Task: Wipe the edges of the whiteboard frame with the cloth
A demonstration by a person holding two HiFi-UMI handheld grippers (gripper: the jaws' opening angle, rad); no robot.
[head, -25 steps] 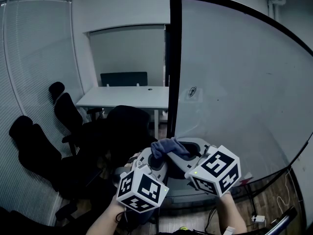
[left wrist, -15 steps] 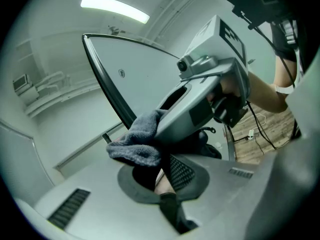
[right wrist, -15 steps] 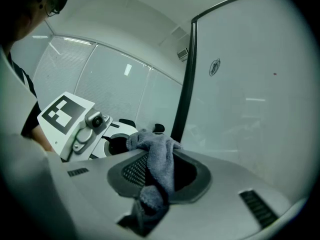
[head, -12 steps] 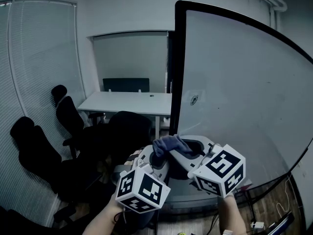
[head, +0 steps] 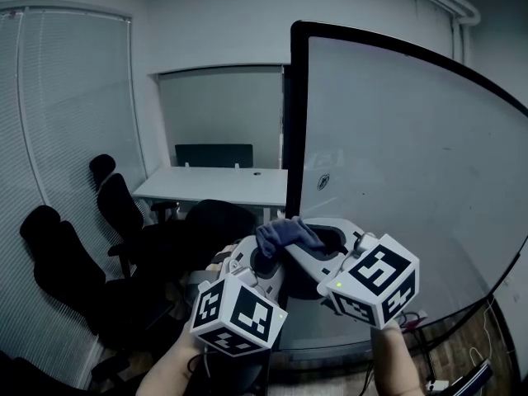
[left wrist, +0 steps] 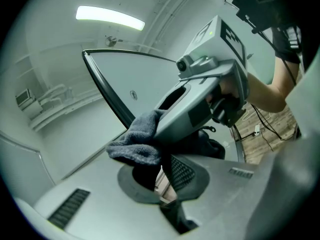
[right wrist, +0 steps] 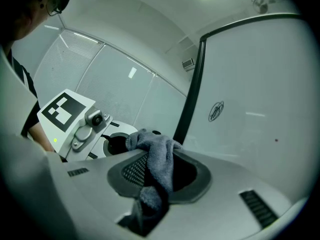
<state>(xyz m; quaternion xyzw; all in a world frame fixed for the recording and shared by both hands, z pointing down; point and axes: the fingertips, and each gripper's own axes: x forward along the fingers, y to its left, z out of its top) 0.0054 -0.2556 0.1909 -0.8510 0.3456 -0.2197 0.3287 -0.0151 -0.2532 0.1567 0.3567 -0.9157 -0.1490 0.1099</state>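
The right gripper (right wrist: 159, 176) has its fingers closed on the grey cloth (right wrist: 157, 154), which hangs down through their gap. The left gripper (left wrist: 161, 171) faces it with its fingers a little apart around the cloth's free end. Both are low, just before the bottom of the whiteboard frame (head: 289, 139) at its black left edge, and the cloth does not touch it. I judge that wiping has not begun. Next, the cloth must be pressed on this edge and slid along it. Left of the frame, farther off, stand a white worktop (head: 214, 184) and dark chairs (head: 124, 205).
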